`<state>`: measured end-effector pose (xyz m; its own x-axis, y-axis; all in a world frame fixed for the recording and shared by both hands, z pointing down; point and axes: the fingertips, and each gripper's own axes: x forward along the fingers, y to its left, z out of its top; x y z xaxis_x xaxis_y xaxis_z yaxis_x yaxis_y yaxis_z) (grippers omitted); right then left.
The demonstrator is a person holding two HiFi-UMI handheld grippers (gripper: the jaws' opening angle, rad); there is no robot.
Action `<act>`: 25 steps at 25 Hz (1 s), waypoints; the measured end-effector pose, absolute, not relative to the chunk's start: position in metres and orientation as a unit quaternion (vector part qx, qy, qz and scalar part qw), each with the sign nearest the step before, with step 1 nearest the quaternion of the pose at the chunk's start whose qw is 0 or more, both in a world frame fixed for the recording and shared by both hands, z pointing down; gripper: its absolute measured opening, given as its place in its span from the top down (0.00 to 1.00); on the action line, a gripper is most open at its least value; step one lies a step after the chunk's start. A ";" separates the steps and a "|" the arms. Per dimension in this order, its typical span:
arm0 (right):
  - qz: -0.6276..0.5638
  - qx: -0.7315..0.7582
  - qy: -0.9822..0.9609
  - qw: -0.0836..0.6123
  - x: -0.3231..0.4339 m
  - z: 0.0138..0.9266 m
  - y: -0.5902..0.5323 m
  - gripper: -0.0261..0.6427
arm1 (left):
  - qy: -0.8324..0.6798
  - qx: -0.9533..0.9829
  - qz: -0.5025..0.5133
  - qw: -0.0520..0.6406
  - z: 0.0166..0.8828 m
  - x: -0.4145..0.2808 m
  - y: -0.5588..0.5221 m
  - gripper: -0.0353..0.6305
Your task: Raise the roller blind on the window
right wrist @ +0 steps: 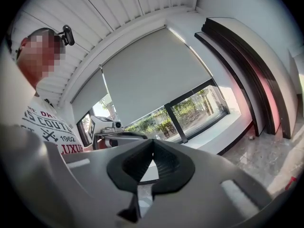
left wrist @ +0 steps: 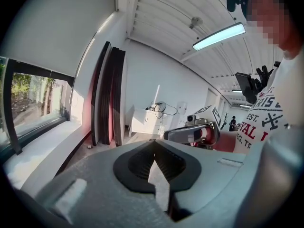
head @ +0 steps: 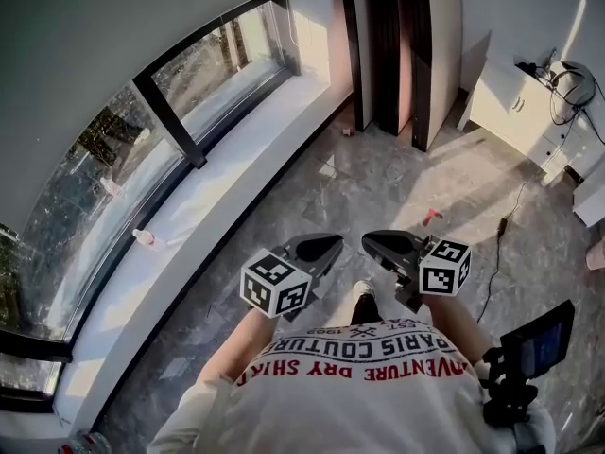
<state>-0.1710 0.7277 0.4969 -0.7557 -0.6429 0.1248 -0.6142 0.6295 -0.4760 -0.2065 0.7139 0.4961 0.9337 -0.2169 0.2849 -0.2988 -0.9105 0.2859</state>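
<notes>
Left gripper [head: 326, 246] and right gripper [head: 380, 244] are held shut, empty, at the waist, the blind [head: 85, 36] judged not yet approached.

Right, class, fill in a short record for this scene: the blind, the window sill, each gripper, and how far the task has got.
roller blind: lowered partway, glass showing beneath
sill: small bottle on it
left gripper: jaws shut, empty
right gripper: jaws shut, empty
task: not begun; both grippers held away from the blind
</notes>
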 end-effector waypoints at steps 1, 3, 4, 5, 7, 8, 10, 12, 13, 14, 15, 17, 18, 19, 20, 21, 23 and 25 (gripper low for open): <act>-0.254 -0.347 0.902 0.030 -0.164 0.497 0.714 0.96 | -0.135 0.969 0.127 0.165 0.497 -0.200 0.701 0.94; -0.258 -0.345 0.902 0.033 -0.148 0.499 0.687 0.96 | -0.138 0.967 0.133 0.169 0.498 -0.185 0.676 0.94; -0.261 -0.345 0.901 0.036 -0.139 0.499 0.674 0.96 | -0.140 0.966 0.135 0.172 0.499 -0.177 0.663 0.94; -0.265 -0.344 0.900 0.038 -0.129 0.499 0.661 0.96 | -0.141 0.964 0.139 0.175 0.500 -0.168 0.650 0.94; -0.270 -0.344 0.898 0.041 -0.108 0.499 0.635 0.96 | -0.144 0.962 0.145 0.179 0.501 -0.148 0.624 0.94; -0.273 -0.343 0.898 0.043 -0.096 0.499 0.622 0.96 | -0.146 0.962 0.148 0.180 0.500 -0.138 0.611 0.94; -0.276 -0.342 0.897 0.047 -0.074 0.498 0.599 0.96 | -0.147 0.961 0.150 0.180 0.497 -0.115 0.587 0.94; -0.273 -0.342 0.898 0.045 -0.051 0.496 0.577 0.96 | -0.147 0.961 0.151 0.177 0.493 -0.092 0.565 0.94; -0.269 -0.344 0.899 0.041 -0.041 0.495 0.568 0.96 | -0.146 0.962 0.151 0.174 0.491 -0.081 0.555 0.94; -0.264 -0.346 0.900 0.036 -0.031 0.493 0.559 0.96 | -0.145 0.962 0.152 0.172 0.489 -0.071 0.546 0.94; -0.260 -0.347 0.901 0.033 -0.023 0.492 0.552 0.96 | -0.145 0.963 0.152 0.169 0.487 -0.062 0.538 0.94; -0.256 -0.348 0.901 0.034 -0.007 0.489 0.538 0.96 | -0.143 0.965 0.149 0.164 0.483 -0.046 0.524 0.94; -0.255 -0.348 0.901 0.038 0.000 0.488 0.532 0.96 | -0.142 0.965 0.148 0.161 0.481 -0.039 0.518 0.94; -0.254 -0.349 0.901 0.041 0.006 0.486 0.527 0.96 | -0.141 0.966 0.148 0.159 0.480 -0.033 0.514 0.94; -0.252 -0.350 0.901 0.044 0.012 0.485 0.523 0.96 | -0.139 0.966 0.148 0.158 0.479 -0.027 0.512 0.94; -0.251 -0.351 0.901 0.045 0.016 0.484 0.520 0.96 | -0.138 0.966 0.150 0.158 0.477 -0.022 0.510 0.94; -0.247 -0.351 0.902 0.045 0.022 0.482 0.514 0.96 | -0.137 0.967 0.150 0.156 0.476 -0.016 0.504 0.94; -0.243 -0.352 0.903 0.043 0.026 0.481 0.505 0.96 | -0.138 0.967 0.147 0.155 0.475 -0.013 0.495 0.94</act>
